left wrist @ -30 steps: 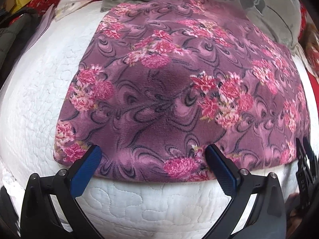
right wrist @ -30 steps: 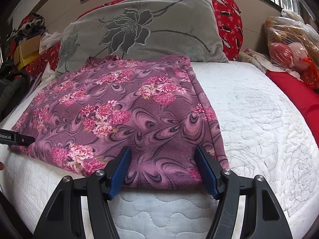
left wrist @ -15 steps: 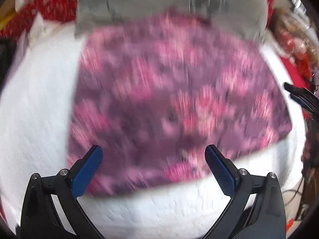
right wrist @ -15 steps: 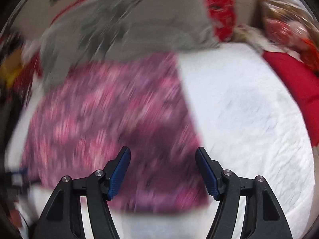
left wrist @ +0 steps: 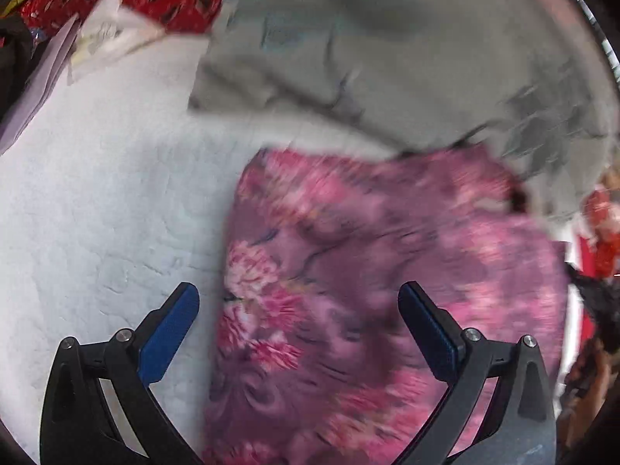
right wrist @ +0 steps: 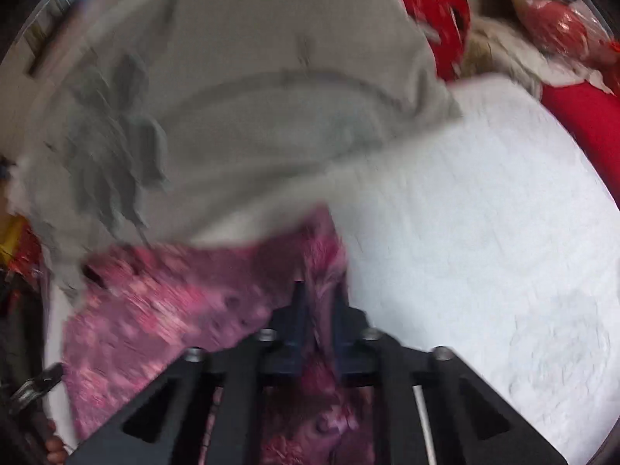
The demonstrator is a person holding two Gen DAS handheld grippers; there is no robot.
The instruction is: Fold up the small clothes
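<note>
My right gripper [right wrist: 317,302] has just snapped its jaws together, and a fold of the purple floral cloth [right wrist: 162,310] is pinched between the blue pads at the cloth's right edge. My left gripper [left wrist: 298,310] has its jaws spread wide with nothing gripped; its left pad sits over the white quilted mattress [left wrist: 97,201] just beside the cloth's left edge, its right pad over the cloth itself. The cloth lies on the mattress, which shows bare on both sides of it. Just beyond the cloth's far edge is the grey flowered pillow [right wrist: 252,89], touching or slightly overlapping it; blur keeps me from telling which. Beyond the pillow is a red patterned cushion [right wrist: 438,7].
</note>
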